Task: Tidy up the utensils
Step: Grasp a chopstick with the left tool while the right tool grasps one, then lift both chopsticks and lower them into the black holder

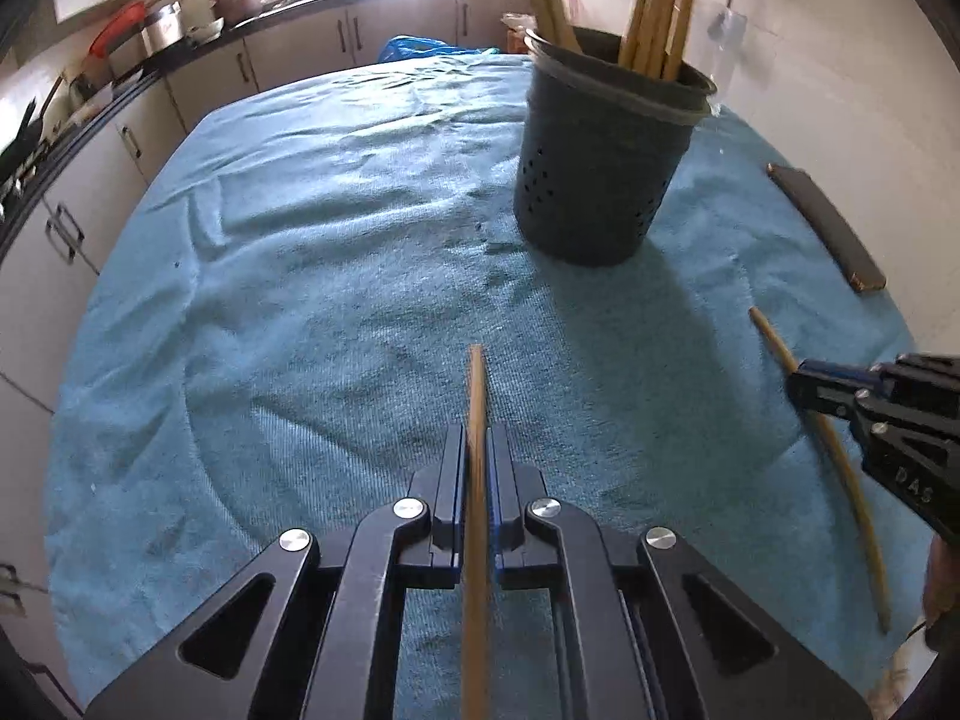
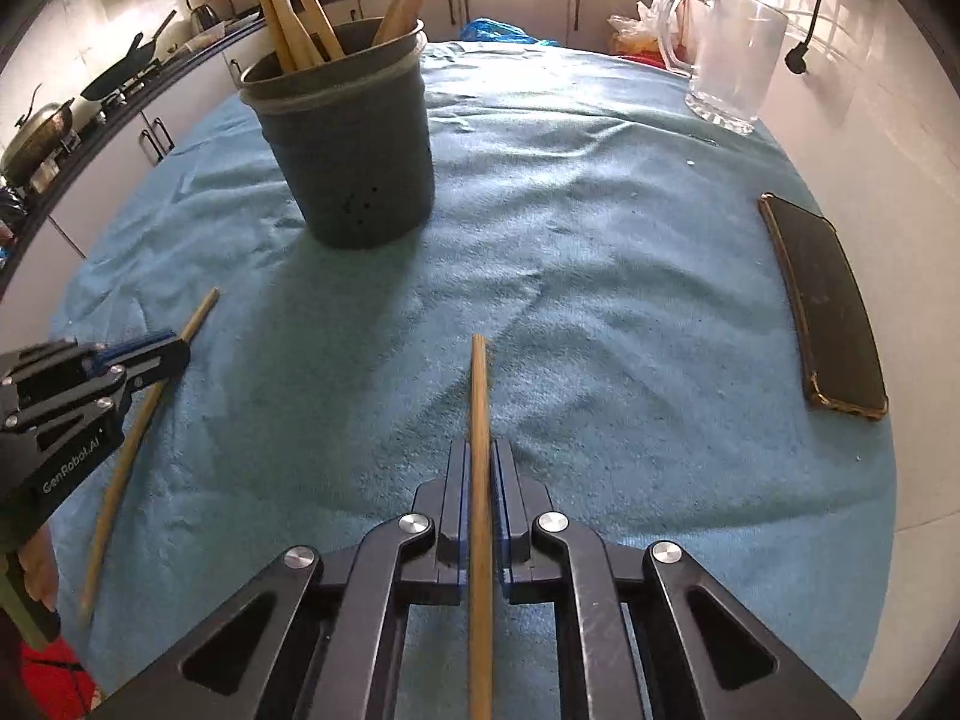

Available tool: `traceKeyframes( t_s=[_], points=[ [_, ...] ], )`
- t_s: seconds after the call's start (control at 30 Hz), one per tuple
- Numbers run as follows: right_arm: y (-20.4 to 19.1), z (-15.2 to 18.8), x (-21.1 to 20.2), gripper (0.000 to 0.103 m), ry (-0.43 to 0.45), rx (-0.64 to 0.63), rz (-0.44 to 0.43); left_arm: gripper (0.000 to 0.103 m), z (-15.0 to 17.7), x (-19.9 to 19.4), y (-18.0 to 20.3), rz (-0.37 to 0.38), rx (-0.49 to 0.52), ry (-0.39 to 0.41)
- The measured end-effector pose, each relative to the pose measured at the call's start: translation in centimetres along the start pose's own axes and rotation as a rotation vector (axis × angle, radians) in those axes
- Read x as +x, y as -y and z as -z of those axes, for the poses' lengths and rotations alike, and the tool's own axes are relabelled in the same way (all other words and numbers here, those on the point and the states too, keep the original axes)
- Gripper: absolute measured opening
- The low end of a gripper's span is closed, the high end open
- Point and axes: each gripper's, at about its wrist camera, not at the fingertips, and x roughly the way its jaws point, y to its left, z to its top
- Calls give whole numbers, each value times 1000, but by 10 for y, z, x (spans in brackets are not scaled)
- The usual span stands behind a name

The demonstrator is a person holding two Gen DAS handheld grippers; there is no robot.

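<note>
A dark perforated utensil holder (image 1: 600,168) (image 2: 354,144) stands on the blue towel (image 1: 336,276) with several wooden utensils (image 1: 657,12) (image 2: 288,6) upright in it. In the left wrist view, my left gripper (image 1: 477,441) is shut on a thin wooden stick (image 1: 476,384) that points toward the holder. My right gripper (image 2: 480,453) is likewise shut on a wooden stick (image 2: 478,384). Each gripper also shows in the other's view: the right gripper (image 1: 798,384) clamps its stick (image 1: 852,480) at the right edge, and the left gripper (image 2: 177,354) clamps its stick (image 2: 126,462) at the left edge.
A dark phone in a case (image 2: 831,306) (image 1: 831,228) lies on the towel at the right. A clear glass jug (image 2: 732,60) stands at the far right corner. Kitchen counters with pans (image 2: 120,72) run along the left and back. A person's hand (image 2: 36,564) is at the lower left.
</note>
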Motion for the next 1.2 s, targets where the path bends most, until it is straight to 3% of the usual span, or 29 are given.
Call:
traceKeyframes(
  t_s=[0.17, 0.53, 0.77, 1.2],
  points=[
    [0, -1, -19, 7, 78, 8, -30, 6, 0, -43, -1, -16, -11, 103],
    [-5, 4, -116, 7, 357, 9, -27, 6, 0, -138, 5, -1, -27, 303],
    [-11, 26, -150, 7, 427, 1, -18, 6, 14, -170, 20, -17, 1, 374],
    [-4, 58, -187, 7, 503, 34, -12, 6, 34, -202, 41, -20, 20, 424]
  ],
)
